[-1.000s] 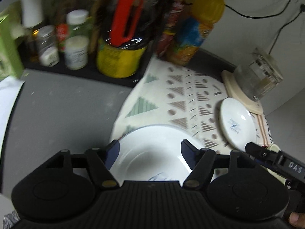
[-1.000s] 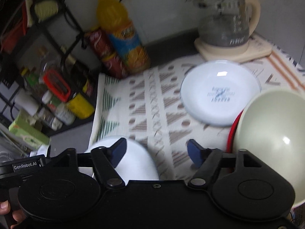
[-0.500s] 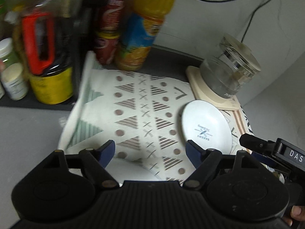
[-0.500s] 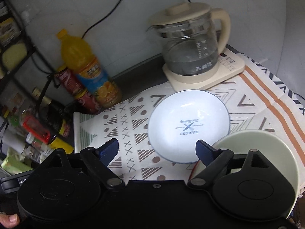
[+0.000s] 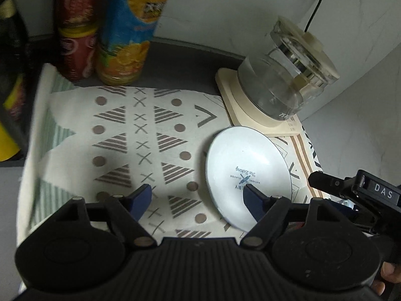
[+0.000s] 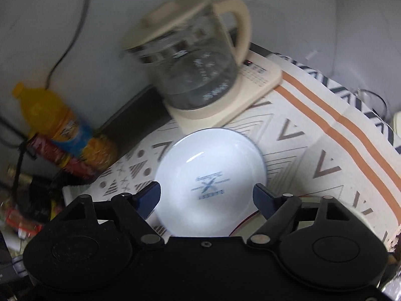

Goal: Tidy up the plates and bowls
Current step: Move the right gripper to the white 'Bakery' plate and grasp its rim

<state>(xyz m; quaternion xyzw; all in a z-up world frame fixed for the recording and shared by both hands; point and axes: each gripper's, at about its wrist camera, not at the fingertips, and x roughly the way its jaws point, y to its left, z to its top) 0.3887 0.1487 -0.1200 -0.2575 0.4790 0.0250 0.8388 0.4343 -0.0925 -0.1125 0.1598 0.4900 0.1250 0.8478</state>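
Observation:
A white plate with a blue bakery logo [image 5: 248,173] lies on the patterned cloth [image 5: 140,138]. My left gripper [image 5: 198,200] is open and empty just in front of the plate's near left edge, its right fingertip over the plate. The plate also shows in the right wrist view [image 6: 210,175]. My right gripper [image 6: 208,195] is open and empty, its fingertips on either side of the plate's near rim. A red rim [image 6: 244,222] shows just behind the right finger.
A glass kettle [image 5: 285,85] on a cream base [image 5: 240,100] stands behind the plate. An orange juice bottle [image 5: 127,30] and red cans [image 5: 75,37] stand at the back left. The right tool's body [image 5: 356,195] is at the left view's right edge.
Both grippers have moved toward the logo plate. The white bowl under the left gripper and the pale green bowl by the right gripper have dropped out of view.

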